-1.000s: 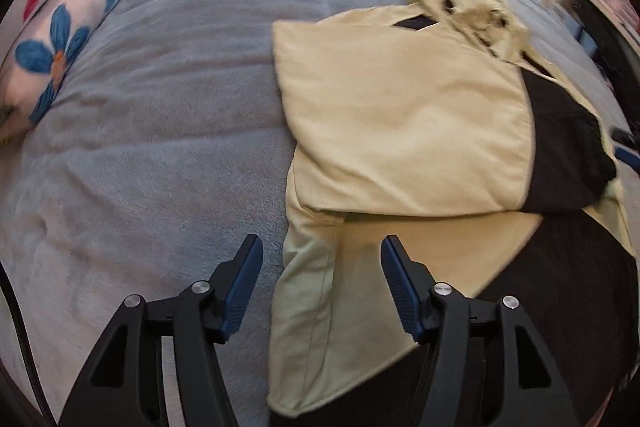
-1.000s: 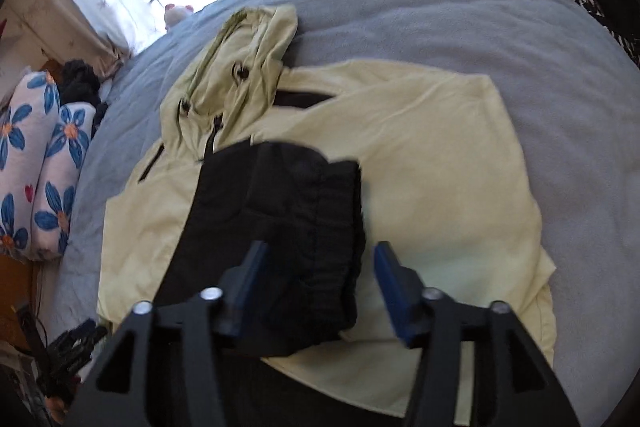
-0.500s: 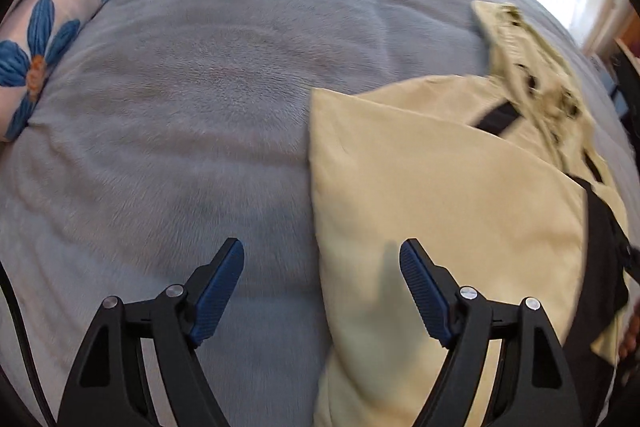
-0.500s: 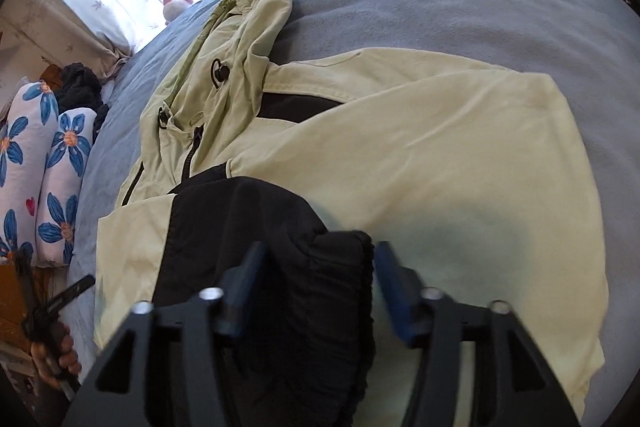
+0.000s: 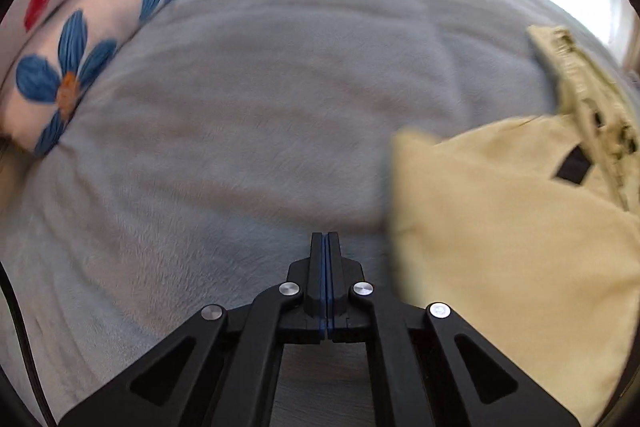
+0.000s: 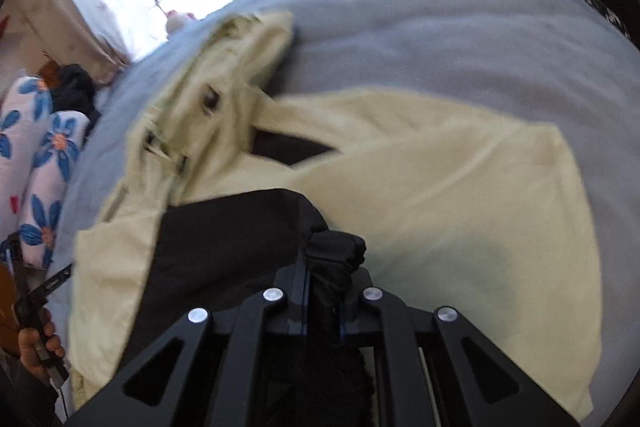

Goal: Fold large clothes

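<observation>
While the grey bed (image 5: 248,115) fills most of both views, the pale yellow jacket (image 6: 460,195) lies spread across it, hood towards the window, its black sleeve (image 6: 224,247) folded over the front. No writing on it can be read. My right fingers (image 6: 326,267) have just been closing and now pinch the sleeve's black cuff (image 6: 336,251). My left fingers (image 5: 325,247) are pressed together on nothing, angled down over bare blanket just beside the jacket's edge. Flowered pillows (image 5: 80,59) lie at the bedside.
</observation>
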Demonstrator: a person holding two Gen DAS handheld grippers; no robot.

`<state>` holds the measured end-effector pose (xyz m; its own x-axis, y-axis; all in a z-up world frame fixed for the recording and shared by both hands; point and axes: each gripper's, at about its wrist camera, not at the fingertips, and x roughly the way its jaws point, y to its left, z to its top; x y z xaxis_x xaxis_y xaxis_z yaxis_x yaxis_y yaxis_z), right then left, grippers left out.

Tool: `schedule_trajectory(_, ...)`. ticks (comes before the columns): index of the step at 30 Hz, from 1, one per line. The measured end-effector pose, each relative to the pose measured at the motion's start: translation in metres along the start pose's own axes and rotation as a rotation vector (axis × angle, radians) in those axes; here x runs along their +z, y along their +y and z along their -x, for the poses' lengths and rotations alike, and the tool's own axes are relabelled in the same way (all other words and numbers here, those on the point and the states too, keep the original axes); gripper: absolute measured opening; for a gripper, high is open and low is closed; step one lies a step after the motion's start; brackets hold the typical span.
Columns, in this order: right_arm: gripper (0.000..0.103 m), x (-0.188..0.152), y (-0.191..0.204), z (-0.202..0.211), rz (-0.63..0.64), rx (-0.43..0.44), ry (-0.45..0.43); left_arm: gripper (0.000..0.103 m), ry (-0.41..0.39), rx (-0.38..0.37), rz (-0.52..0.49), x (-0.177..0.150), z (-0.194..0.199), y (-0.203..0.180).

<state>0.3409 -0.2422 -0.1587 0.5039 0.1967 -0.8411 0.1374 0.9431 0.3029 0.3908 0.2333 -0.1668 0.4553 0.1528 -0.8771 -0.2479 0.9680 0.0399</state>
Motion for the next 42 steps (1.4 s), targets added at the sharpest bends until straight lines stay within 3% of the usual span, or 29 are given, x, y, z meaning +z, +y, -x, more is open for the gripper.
schedule_trajectory(3, 0.018, -0.003, 0.002, 0.008, -0.003, 0.011, 0.012, 0.000, -0.007, -0.018, -0.022, -0.004, 0.003, 0.001)
schedule_trajectory(5, 0.027, -0.004, -0.001, 0.016, -0.030, 0.035, 0.028, 0.002, 0.012, -0.077, -0.028, -0.008, 0.012, 0.001)
schedule_trajectory(9, 0.046, -0.016, -0.008, 0.046, -0.061, 0.066, 0.010, 0.026, 0.017, -0.148, -0.086, -0.023, 0.043, -0.001)
schedule_trajectory(11, 0.047, -0.026, -0.012, 0.061, -0.062, 0.075, 0.006, 0.033, -0.004, -0.164, -0.146, -0.037, 0.063, -0.008)
schedule_trajectory(13, 0.047, -0.037, -0.014, 0.072, -0.054, 0.083, 0.012, 0.053, -0.008, -0.207, -0.217, -0.062, 0.085, -0.013)
schedule_trajectory(15, 0.047, -0.048, -0.016, 0.080, -0.050, 0.092, 0.023, 0.060, -0.018, -0.233, -0.280, -0.087, 0.104, -0.016)
schedule_trajectory(18, 0.047, -0.059, -0.019, 0.084, -0.050, 0.109, 0.040, 0.061, -0.025, -0.227, -0.356, -0.116, 0.115, -0.019)
schedule_trajectory(21, 0.047, -0.066, -0.017, 0.082, -0.040, 0.100, 0.050, 0.062, -0.012, -0.154, -0.409, -0.136, 0.109, -0.033)
schedule_trajectory(27, 0.047, -0.069, -0.016, 0.070, -0.030, 0.055, 0.047, 0.062, -0.009, -0.047, -0.340, -0.133, 0.087, -0.040)
schedule_trajectory(29, 0.046, -0.069, -0.015, 0.066, -0.031, 0.063, 0.035, 0.040, -0.005, -0.058, -0.277, -0.128, 0.082, -0.033)
schedule_trajectory(30, 0.028, -0.070, -0.013, 0.064, -0.023, 0.064, 0.036, 0.017, 0.018, -0.104, -0.231, -0.126, 0.079, -0.026)
schedule_trajectory(31, 0.027, -0.071, -0.011, 0.062, -0.016, 0.081, 0.052, 0.011, 0.028, -0.122, -0.193, -0.124, 0.078, -0.020)
schedule_trajectory(35, 0.026, -0.079, 0.006, 0.064, 0.054, 0.034, 0.014, 0.012, 0.002, -0.162, -0.126, -0.122, 0.080, -0.001)
schedule_trajectory(39, 0.027, -0.083, 0.009, 0.059, 0.065, -0.014, 0.015, 0.017, 0.029, -0.191, -0.097, -0.123, 0.072, 0.006)
schedule_trajectory(41, 0.030, -0.082, 0.017, 0.068, 0.090, -0.064, 0.018, 0.025, 0.030, -0.176, -0.102, -0.120, 0.077, 0.010)
schedule_trajectory(42, 0.031, -0.082, 0.021, 0.074, 0.102, -0.081, 0.008, 0.037, 0.026, -0.155, -0.109, -0.120, 0.081, 0.012)
